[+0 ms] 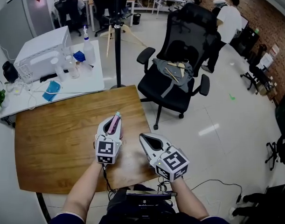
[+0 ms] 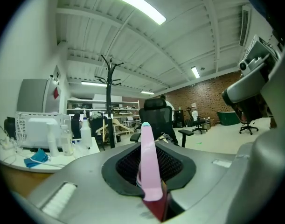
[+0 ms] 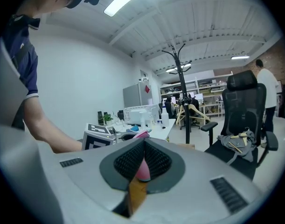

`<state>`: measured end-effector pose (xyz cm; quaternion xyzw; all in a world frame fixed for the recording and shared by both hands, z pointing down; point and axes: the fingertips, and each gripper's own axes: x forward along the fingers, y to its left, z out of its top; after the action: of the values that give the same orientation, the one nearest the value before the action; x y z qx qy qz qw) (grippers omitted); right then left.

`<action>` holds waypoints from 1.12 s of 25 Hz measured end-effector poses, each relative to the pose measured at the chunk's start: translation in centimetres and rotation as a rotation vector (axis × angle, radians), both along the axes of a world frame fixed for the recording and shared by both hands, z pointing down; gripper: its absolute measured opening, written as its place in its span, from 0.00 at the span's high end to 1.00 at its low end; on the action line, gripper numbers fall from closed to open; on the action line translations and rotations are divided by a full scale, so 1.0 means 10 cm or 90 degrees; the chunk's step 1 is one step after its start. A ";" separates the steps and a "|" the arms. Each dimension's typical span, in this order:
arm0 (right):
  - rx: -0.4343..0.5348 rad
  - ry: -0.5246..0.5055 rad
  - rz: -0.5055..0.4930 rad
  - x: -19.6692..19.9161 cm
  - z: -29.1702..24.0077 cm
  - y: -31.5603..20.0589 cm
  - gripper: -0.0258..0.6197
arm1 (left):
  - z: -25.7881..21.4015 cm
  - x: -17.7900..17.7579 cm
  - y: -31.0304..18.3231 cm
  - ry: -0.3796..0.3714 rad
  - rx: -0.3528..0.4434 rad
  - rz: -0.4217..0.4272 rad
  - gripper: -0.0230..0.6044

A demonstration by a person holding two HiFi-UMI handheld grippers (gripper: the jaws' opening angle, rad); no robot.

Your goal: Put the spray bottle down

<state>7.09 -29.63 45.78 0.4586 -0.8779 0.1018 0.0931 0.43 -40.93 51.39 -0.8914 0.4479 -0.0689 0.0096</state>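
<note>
A slim pink spray bottle with a pale blue tip sits between the jaws of my left gripper, which is shut on it. The bottle hangs just above the wooden table, near its right side. In the left gripper view the bottle stands up between the dark pads. My right gripper hovers close to the right of it, over the table's right edge, jaws together and holding nothing. In the right gripper view the jaws meet at the tip, and the pink bottle shows beyond them.
A white side table behind holds a microwave, clear bottles and a blue cloth. A coat stand pole and a black office chair stand past the far right corner. People work farther back.
</note>
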 end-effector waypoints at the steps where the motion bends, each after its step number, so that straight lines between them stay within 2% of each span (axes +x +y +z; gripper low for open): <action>1: -0.001 0.001 0.002 0.01 0.00 0.01 0.96 | 0.04 0.01 0.00 0.001 -0.002 -0.003 0.84; 13: -0.006 -0.002 0.011 0.07 0.04 0.01 0.96 | 0.15 0.06 -0.11 0.007 0.000 -0.022 0.83; 21: -0.001 -0.005 0.011 0.12 0.01 0.00 0.96 | 0.21 0.00 -0.12 0.029 -0.028 -0.032 0.81; 24: 0.003 -0.005 0.007 0.12 0.00 -0.01 0.96 | 0.21 -0.01 -0.14 0.031 -0.029 -0.034 0.74; 28: 0.007 -0.010 -0.002 0.08 -0.02 -0.03 0.96 | 0.21 -0.03 -0.10 0.023 -0.041 -0.025 0.52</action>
<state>7.93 -29.92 45.57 0.4570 -0.8798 0.1003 0.0840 0.17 -41.96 53.54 -0.8835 0.4627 -0.0671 -0.0283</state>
